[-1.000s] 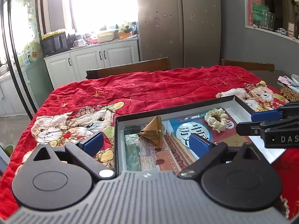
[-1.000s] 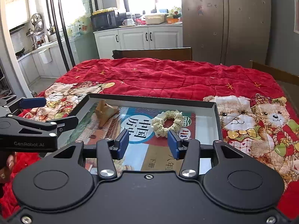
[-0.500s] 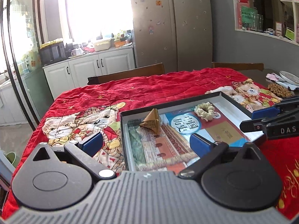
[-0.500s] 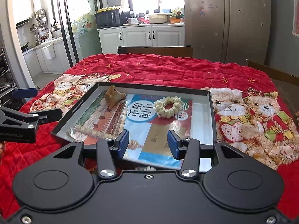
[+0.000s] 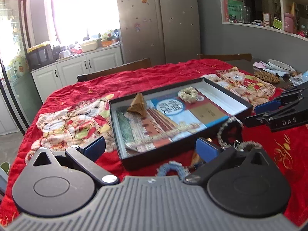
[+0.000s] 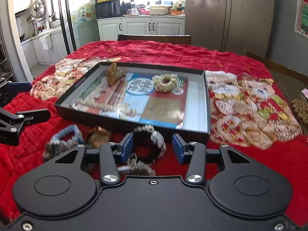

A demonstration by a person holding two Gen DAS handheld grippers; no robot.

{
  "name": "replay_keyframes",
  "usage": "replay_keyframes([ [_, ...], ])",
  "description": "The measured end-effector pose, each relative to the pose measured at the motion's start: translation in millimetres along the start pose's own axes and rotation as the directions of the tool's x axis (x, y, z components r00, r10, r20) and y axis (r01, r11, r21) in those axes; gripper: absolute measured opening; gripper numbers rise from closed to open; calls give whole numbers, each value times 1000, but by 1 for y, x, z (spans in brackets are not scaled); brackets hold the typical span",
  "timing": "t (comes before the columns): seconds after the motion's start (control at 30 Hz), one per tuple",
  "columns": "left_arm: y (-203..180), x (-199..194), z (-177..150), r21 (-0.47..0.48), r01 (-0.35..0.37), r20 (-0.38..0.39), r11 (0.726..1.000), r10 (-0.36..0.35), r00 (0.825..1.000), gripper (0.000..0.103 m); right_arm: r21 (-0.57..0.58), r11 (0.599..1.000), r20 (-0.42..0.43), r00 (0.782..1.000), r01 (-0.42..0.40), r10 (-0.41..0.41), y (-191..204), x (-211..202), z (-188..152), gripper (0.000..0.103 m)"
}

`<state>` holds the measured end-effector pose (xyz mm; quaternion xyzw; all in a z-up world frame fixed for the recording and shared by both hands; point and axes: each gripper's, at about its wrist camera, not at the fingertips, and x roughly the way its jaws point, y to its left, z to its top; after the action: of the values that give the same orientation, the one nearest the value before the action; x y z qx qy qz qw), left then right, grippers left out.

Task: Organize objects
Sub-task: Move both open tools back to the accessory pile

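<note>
The right claw (image 6: 152, 146) hangs open over the dark scrunchie (image 6: 149, 144), which lies on the surface just before the tray (image 6: 206, 104). Lower squarely, then pinch one side of its ring. The left claw (image 5: 152, 148) is open too.

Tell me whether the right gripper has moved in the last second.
Yes: the right gripper backed off the black tray, now short of its near wall.

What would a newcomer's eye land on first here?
The shallow black tray on the red bear-print quilt, holding a brown pyramid-shaped dumpling at its far left and a cream scrunchie beside it. Nearer, loose on the quilt, lie a blue scrunchie and a black-and-white scrunchie.
</note>
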<state>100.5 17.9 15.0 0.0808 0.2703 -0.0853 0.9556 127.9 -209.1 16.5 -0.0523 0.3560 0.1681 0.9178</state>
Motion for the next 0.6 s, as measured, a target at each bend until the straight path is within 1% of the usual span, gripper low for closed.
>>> replay_keyframes([
  [0.2,-10,-4,-20,3,37,-34,999,-37,999,103,7,1000,-30,999,12,-12,-3,-5,-23,43],
  [0.4,-16,-7,-36,7,74,-58,997,-74,996,103,53,999,-56,998,-2,5,-6,-3,-46,43],
  [0.6,-22,-5,-49,3,111,-83,994,-110,990,103,108,994,-53,998,-16,22,-9,1,-61,43],
])
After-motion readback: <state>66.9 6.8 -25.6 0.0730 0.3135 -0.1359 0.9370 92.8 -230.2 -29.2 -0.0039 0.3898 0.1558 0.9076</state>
